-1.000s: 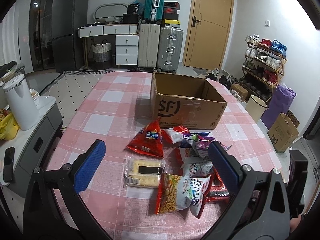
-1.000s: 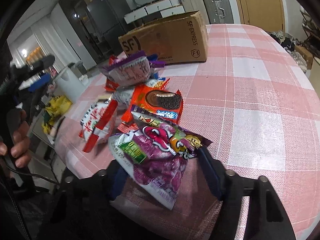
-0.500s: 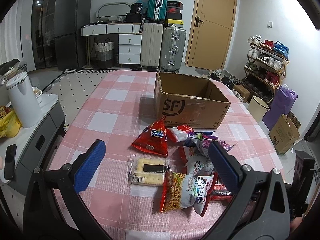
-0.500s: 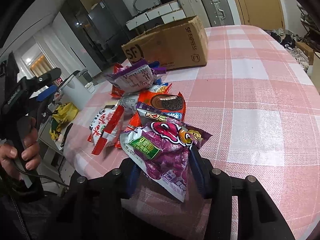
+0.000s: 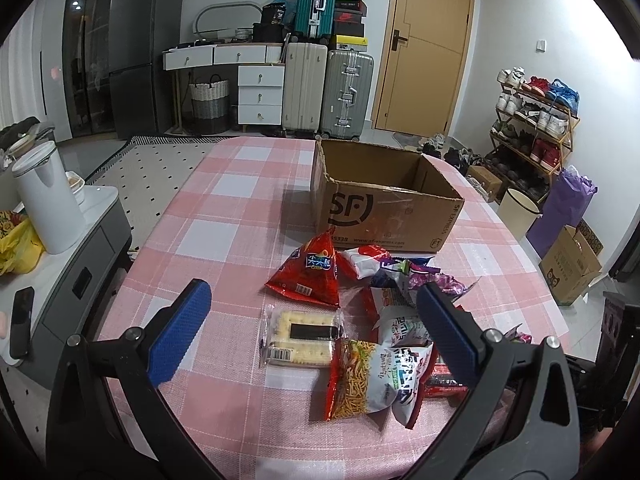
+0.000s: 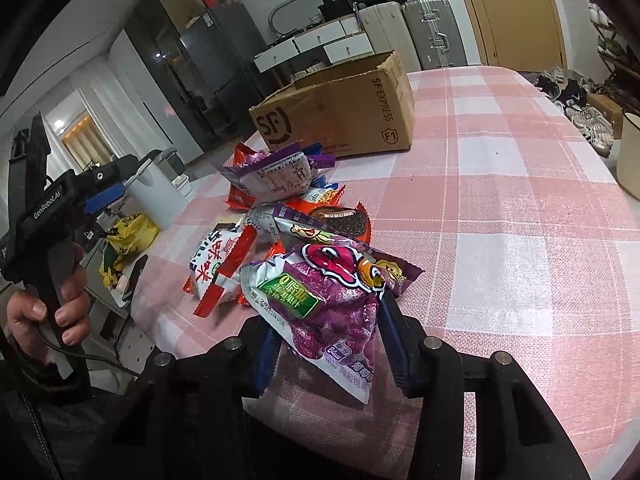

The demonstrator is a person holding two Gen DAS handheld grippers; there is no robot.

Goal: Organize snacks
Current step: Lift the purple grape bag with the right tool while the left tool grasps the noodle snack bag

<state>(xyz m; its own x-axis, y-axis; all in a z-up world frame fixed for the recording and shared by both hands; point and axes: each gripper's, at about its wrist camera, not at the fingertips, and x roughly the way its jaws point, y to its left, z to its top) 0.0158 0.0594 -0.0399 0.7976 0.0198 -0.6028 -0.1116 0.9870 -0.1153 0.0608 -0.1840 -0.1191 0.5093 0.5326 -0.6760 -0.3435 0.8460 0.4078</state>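
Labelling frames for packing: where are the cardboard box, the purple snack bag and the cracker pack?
cardboard box (image 5: 384, 216): left wrist view, front wall.
purple snack bag (image 6: 320, 308): right wrist view, bag's middle.
cracker pack (image 5: 302, 336): left wrist view, pack's middle.

White walls (image 5: 504, 32); tan wooden door (image 5: 424, 48) at back; dark fridge (image 5: 140, 60) left of white drawers (image 5: 260, 92); woven basket (image 5: 210, 100) under them; upright suitcases (image 5: 326, 92) stacked with boxes beside the door; shoe rack (image 5: 536, 112) on right wall; dotted rug (image 5: 160, 164) on grey floor; grey side cabinet (image 5: 80, 256) off the table's left edge; dim indoor light.
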